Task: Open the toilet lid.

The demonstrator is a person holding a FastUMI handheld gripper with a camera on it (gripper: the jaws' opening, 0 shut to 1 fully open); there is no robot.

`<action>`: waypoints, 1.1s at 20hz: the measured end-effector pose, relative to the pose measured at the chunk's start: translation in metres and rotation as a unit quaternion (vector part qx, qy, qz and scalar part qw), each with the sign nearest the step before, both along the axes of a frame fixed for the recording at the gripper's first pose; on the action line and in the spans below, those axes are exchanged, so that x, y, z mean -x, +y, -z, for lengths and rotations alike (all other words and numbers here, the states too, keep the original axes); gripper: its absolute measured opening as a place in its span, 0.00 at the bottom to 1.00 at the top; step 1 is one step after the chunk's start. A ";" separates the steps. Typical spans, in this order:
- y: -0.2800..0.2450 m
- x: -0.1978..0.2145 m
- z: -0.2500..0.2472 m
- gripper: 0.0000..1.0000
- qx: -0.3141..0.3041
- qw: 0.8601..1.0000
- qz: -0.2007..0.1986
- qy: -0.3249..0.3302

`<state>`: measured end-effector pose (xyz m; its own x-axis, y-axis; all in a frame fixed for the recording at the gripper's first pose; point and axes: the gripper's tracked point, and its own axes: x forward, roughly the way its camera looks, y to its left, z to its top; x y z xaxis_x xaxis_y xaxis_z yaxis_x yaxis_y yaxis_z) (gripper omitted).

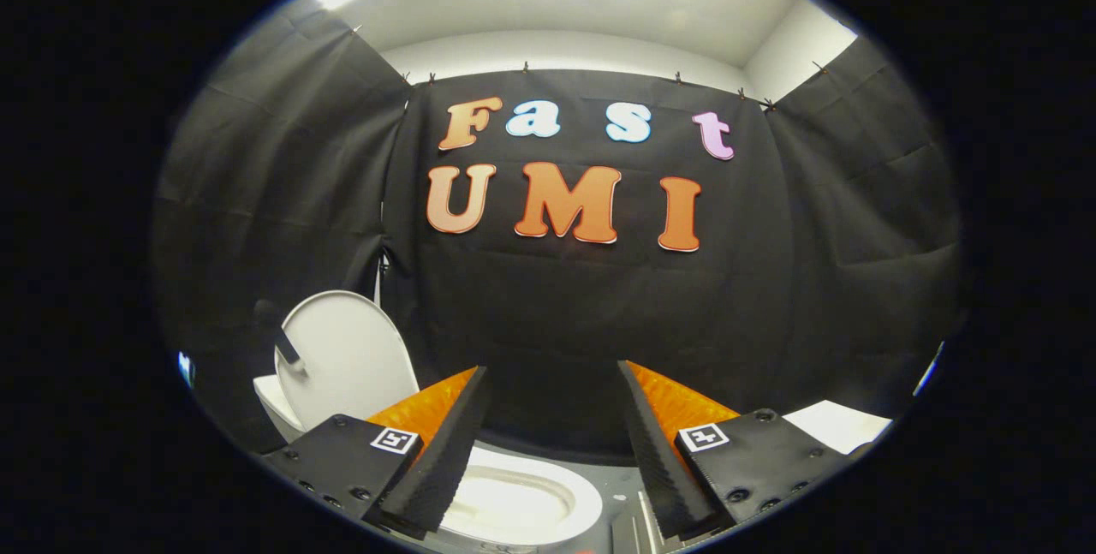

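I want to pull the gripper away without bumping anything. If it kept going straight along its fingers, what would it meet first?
Probably the black cloth wall: the gripper, fingers open, points at it, above the toilet seat. The raised toilet lid stands off to the side. Depth is unclear.

The tongs (552, 383) gape wide, fingers apart, apparently holding nothing.

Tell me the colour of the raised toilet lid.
White, plain with no pattern; the lid stands upright beyond the open gripper in the gripper view.
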<state>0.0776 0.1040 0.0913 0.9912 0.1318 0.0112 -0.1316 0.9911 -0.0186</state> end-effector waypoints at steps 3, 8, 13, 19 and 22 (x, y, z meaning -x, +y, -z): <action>-0.035 0.013 0.024 0.95 -0.003 1.000 0.012 0.013; -0.073 0.038 0.056 0.95 -0.007 0.999 0.028 0.022; -0.092 0.054 0.079 0.95 -0.014 0.999 0.034 0.024; -0.122 0.064 0.097 0.99 -0.033 0.996 0.073 0.024; -0.129 0.065 0.091 0.99 -0.041 0.995 0.087 0.011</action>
<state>0.0129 -0.0248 0.0007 0.9991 -0.0427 -0.0062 0.0430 0.9971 0.0633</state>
